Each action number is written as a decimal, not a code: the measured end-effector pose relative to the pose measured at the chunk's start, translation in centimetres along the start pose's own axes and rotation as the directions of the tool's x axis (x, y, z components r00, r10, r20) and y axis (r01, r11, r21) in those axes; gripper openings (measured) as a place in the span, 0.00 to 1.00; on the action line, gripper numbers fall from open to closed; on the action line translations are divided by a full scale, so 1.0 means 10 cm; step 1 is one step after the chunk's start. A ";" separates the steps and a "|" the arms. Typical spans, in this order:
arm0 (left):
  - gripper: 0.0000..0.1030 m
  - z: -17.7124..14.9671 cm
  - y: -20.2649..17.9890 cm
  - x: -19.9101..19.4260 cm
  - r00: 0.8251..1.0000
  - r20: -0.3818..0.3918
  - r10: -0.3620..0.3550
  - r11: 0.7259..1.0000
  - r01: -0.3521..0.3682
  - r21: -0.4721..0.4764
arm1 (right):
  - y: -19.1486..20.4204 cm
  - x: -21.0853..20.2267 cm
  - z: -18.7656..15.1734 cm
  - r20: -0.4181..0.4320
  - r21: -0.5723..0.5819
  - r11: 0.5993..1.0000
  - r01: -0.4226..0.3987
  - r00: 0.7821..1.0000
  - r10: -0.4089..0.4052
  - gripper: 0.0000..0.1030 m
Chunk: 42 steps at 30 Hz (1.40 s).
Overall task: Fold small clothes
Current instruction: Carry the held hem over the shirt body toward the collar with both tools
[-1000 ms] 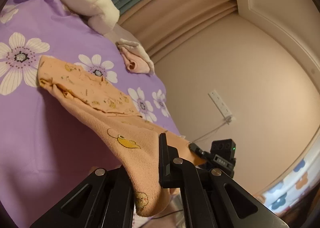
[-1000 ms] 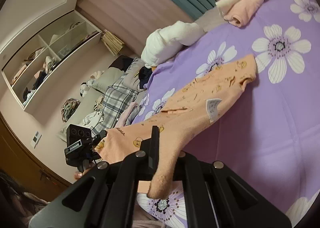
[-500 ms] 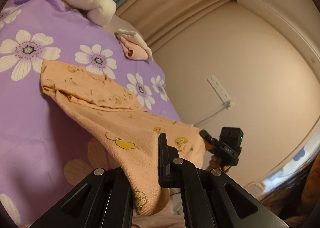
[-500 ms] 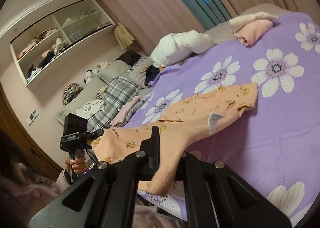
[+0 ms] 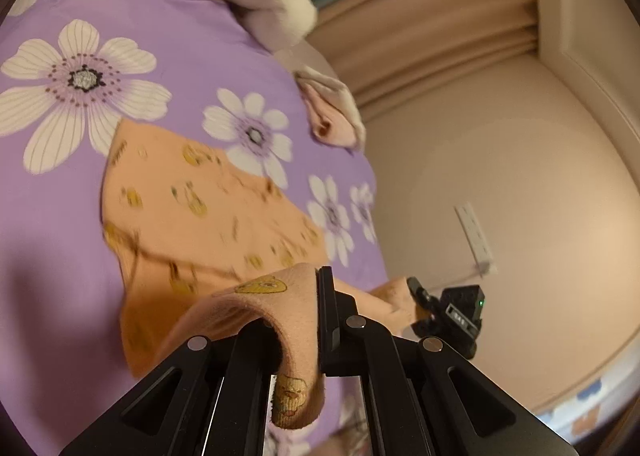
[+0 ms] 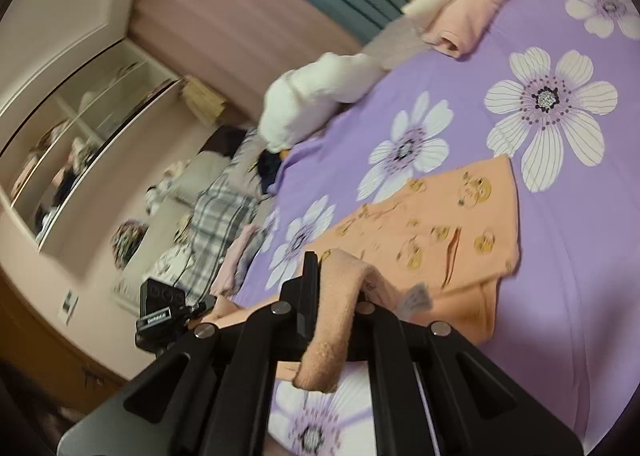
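A small orange garment with yellow bear prints (image 5: 208, 211) lies on the purple flowered bedspread (image 5: 168, 35); it also shows in the right wrist view (image 6: 444, 232). My left gripper (image 5: 294, 320) is shut on one near corner of it, cloth draped over the fingers. My right gripper (image 6: 340, 296) is shut on the other near corner; it shows in the left wrist view (image 5: 416, 292) at the bed's edge. The held edge is lifted and curls toward the far part of the garment, which rests flat.
A folded pink and cream garment (image 6: 464, 15) and a white bundle (image 6: 320, 95) lie at the far side of the bed. Plaid cloth and other clothes (image 6: 216, 219) pile beyond the bed's left side. A wall with an outlet (image 5: 476, 232) is right.
Both grippers have moved forward and lower over the bed, carrying the held edge toward the far end. The garment's near half has slackened and the body lies flatter on the bedspread.
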<state>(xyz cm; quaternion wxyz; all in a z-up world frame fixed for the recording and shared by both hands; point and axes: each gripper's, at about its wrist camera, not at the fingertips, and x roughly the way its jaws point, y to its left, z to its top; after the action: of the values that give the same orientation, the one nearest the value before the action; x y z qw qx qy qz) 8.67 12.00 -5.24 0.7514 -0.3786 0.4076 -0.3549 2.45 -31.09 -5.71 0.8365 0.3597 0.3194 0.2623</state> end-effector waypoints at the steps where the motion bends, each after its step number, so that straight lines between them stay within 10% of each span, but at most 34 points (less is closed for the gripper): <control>1: 0.00 0.09 0.04 0.04 1.000 0.009 0.012 1.000 -0.012 -0.008 | -0.05 0.08 0.08 -0.002 0.014 1.000 0.008 1.000 -0.008 0.07; 20: 0.00 0.94 0.81 0.95 0.981 -0.119 0.153 0.967 -0.173 -0.186 | -1.02 1.20 0.81 -0.157 0.235 0.942 0.240 0.966 -0.207 0.07; 27: 0.00 1.02 1.26 1.20 0.969 -0.211 0.132 0.890 -0.209 -0.404 | -1.36 1.48 0.91 -0.290 0.373 0.875 0.309 0.935 -0.206 0.18; 31: 0.55 1.04 1.50 1.15 0.993 -0.119 -0.011 0.800 -0.062 -0.597 | -1.53 1.49 0.95 -0.285 0.502 0.820 0.275 0.948 -0.143 0.35; 38: 0.67 1.27 1.51 0.93 0.996 0.092 0.010 0.778 0.050 -0.626 | -1.71 1.19 1.20 -0.017 0.609 0.786 0.102 0.993 -0.115 0.47; 42: 0.67 1.29 1.34 0.88 0.996 0.017 0.086 0.845 -0.064 -0.530 | -1.56 1.02 1.21 -0.047 0.512 0.839 0.183 0.982 -0.185 0.47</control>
<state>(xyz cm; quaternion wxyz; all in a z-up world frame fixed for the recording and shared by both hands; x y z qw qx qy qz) 26.74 14.41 -14.87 0.6395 -0.5614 0.4891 -0.1916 21.19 -38.98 -14.76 0.7322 0.5378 0.4091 0.0852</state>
